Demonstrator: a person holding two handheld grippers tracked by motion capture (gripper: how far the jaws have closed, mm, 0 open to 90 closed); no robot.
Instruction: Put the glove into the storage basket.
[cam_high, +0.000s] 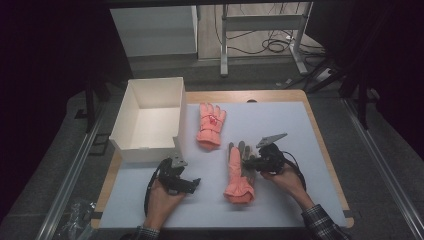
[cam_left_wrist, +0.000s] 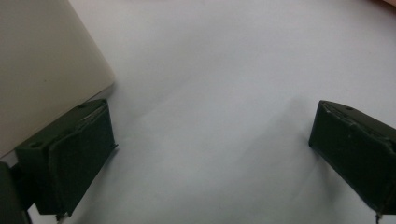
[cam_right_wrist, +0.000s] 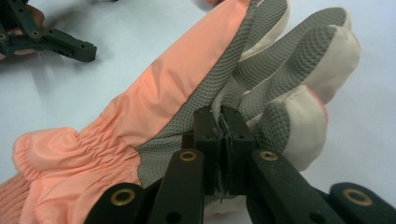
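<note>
right gripper (cam_right_wrist: 219, 119): fingers closed, pinching the grey palm fabric of the near glove (cam_right_wrist: 187, 107)
near glove: salmon shell, grey grip palm; lies on the table (cam_high: 280, 125), cuff toward the person, its finger end at the right fingers
left gripper (cam_left_wrist: 210, 154): fingers spread wide, nothing between them, just bare table surface
white box (cam_high: 150, 117): open top; its wall sits just beside one left finger (cam_left_wrist: 70, 158)
far glove (cam_high: 211, 125): salmon, flat on the table, past both grippers, next to the box
</note>
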